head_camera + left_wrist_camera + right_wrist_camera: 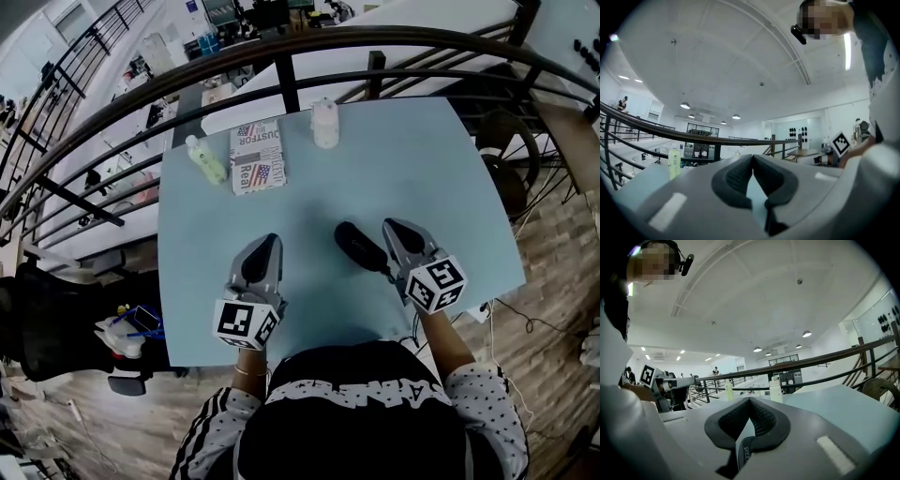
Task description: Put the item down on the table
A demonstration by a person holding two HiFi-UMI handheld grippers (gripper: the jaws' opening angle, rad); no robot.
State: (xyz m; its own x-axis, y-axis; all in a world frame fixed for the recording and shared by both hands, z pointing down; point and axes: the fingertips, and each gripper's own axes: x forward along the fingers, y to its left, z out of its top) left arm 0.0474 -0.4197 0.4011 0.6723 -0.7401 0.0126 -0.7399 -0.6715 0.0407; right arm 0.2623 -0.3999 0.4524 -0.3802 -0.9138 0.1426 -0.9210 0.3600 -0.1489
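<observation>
A black oblong item (361, 247) lies on the light blue table (450, 187), just left of my right gripper (394, 227) and touching or nearly touching its side. In the right gripper view the pads of my right gripper (750, 400) meet with nothing between the tips. Through the gap below them shows a dark edge of the item (744, 452) with white print. My left gripper (270, 242) rests over the table's near left part, apart from the item. Its pads (740, 176) touch at the tip and hold nothing.
At the table's far side stand a pale green bottle (206, 159), a printed packet (258, 155) and a white bottle (324, 124). A dark curved railing (281, 52) runs beyond the far edge. A black chair (56, 328) stands at the left, below the table.
</observation>
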